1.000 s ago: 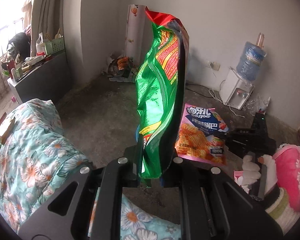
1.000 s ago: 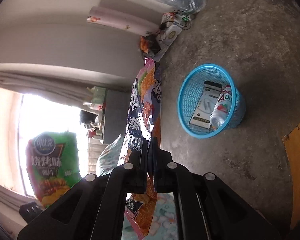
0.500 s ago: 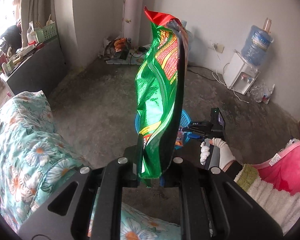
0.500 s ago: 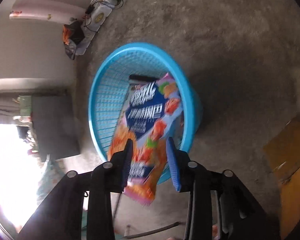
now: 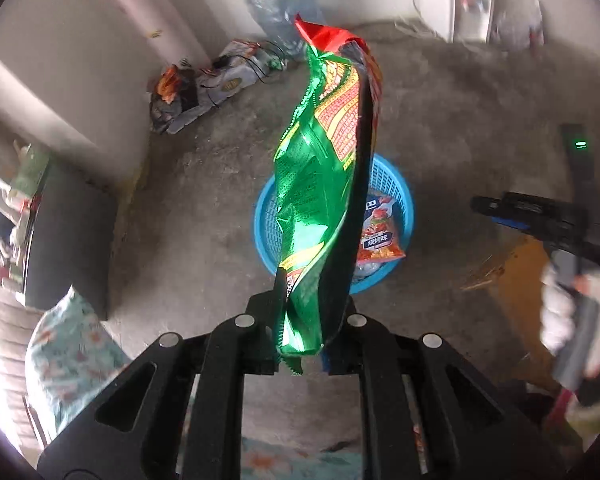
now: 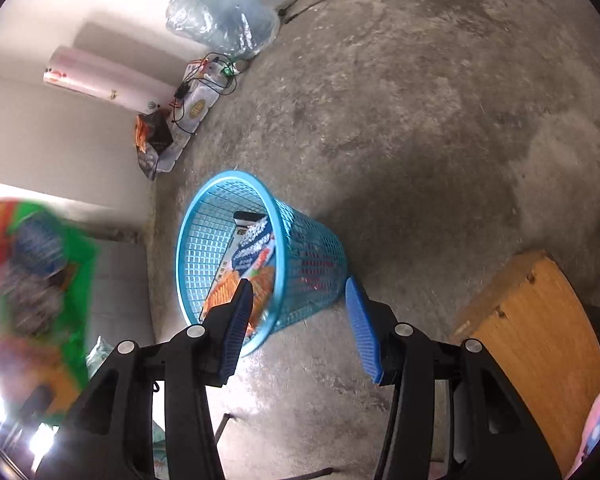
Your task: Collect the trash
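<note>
I note the grey concrete floor [image 6: 440, 128] first, as it carries everything. On it stands the round blue plastic mesh basket [image 6: 312, 264], which the left wrist view shows directly ahead of and below my left tongs [image 5: 300, 344]. Inside the basket lie a pink-and-orange snack packet [image 6: 252, 276], resting against the near wall, and a flat dark-edged box partly hidden beneath it.

The item in hand is the long green-and-red foil snack bag [image 5: 320, 208]. My left tongs are clamped on its bottom seam, and the bag stands away from them along the camera's forward line, its long axis pointing straight out over the basket. In that view the bag's middle overlaps the basket's rim [image 5: 260, 220], so I judge the bag lies roughly in line with the opening, though height above it cannot be read.

My right tongs [image 6: 296, 328] stand wide apart and hold nothing; their blue-padded fingers [image 6: 360, 332] frame the basket's outer wall, one pad overlapping the near rim in view. I judge the pink packet is already delivered.

The left arm carries the remaining work. The basket lies forward of it, and a release there should drop the bag in, provided the tall bag does not catch on the rim and tip out.

Off to the right sits an orange-brown wooden board [image 6: 540, 328], near the basket but apart from it.
</note>
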